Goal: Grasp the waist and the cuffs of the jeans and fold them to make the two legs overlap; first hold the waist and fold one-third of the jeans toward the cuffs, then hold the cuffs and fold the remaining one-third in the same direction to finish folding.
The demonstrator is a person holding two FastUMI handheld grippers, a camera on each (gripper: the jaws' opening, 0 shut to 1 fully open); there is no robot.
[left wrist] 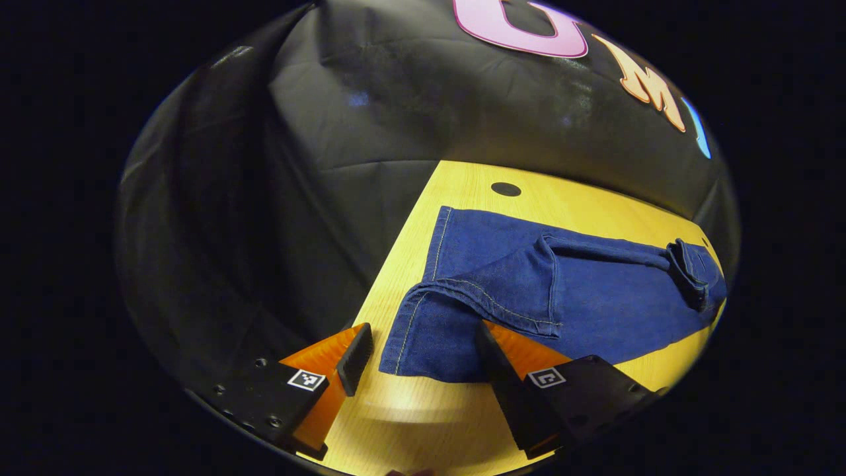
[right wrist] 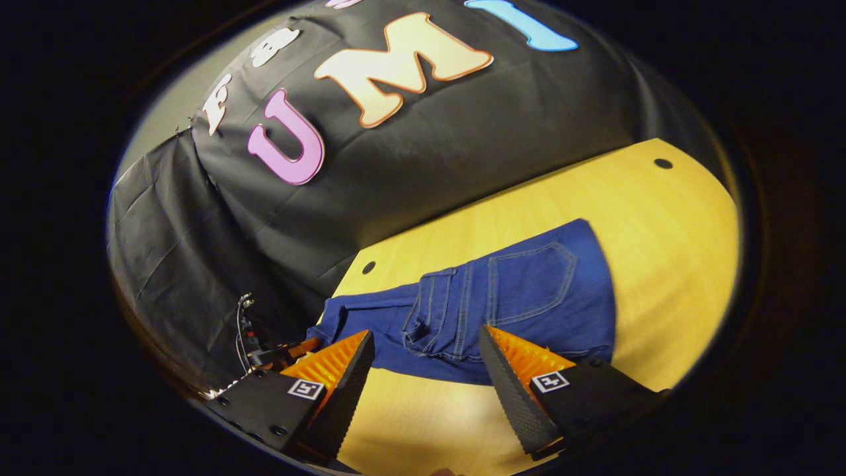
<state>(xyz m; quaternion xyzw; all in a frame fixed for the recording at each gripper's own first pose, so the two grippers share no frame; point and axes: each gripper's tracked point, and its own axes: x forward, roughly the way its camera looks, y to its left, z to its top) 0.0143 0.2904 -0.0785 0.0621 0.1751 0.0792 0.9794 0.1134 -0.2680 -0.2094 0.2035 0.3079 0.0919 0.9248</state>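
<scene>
In the left gripper view, the left gripper (left wrist: 423, 344) has its fingers wide apart just at the cuffs (left wrist: 429, 330) of one pair of jeans (left wrist: 595, 297); in the right gripper view, the right gripper (right wrist: 426, 354) is likewise spread just before the waist (right wrist: 436, 317). Nothing blocks either. The jeans are dark blue denim with pale stitching, lying flat along the yellow wooden table (right wrist: 661, 218), one back pocket (right wrist: 532, 281) facing up. Beyond the jeans, two round holes (right wrist: 663, 163) mark the table's far edge, then the black cloth wall (left wrist: 344, 132).
</scene>
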